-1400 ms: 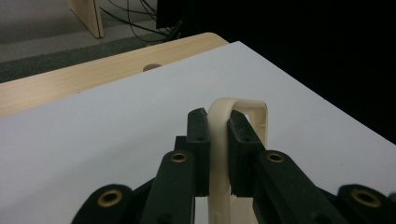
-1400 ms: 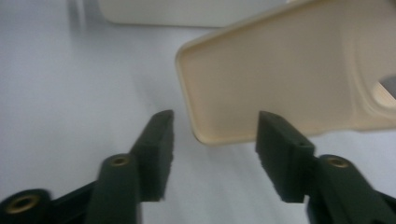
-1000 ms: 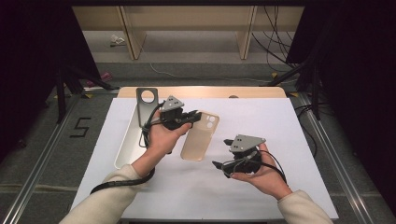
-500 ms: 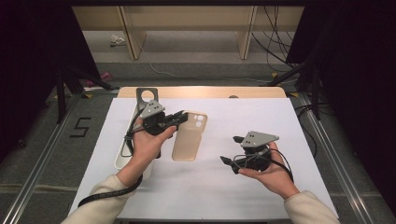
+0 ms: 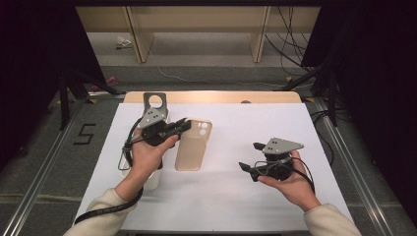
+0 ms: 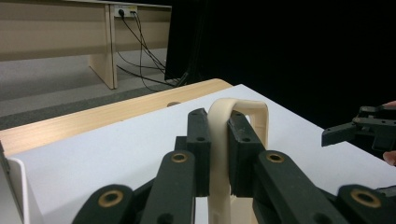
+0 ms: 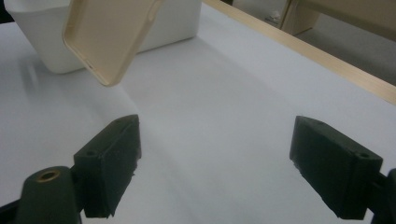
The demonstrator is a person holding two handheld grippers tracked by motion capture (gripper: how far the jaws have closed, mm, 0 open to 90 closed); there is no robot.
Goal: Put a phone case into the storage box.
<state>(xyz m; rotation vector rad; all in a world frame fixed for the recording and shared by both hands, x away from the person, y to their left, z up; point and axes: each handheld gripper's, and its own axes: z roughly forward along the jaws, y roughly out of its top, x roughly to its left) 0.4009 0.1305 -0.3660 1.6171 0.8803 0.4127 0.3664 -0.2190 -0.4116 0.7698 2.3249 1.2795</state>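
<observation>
Left gripper [image 5: 183, 126] is clamped tight on the edge of the beige phone case [image 5: 193, 145], lifted just right of the white bin [image 5: 147, 179]. The bin's contents can't be made out. Right gripper [image 5: 251, 157], jaws wide with nothing between them, hangs well right of the bin.

**Case in the left claw, right claw apart**

The left gripper [image 5: 181, 126] holds the beige soft-plastic phone case [image 5: 193, 145] by its edge, above the white table sheet [image 5: 236, 196]. The white rectangular plastic bin [image 7: 173, 23] lies just behind that claw, at the sheet's left side. The right gripper [image 5: 252, 158] sits well apart on the case's far side, above the sheet, its jaws towards the case.
</observation>
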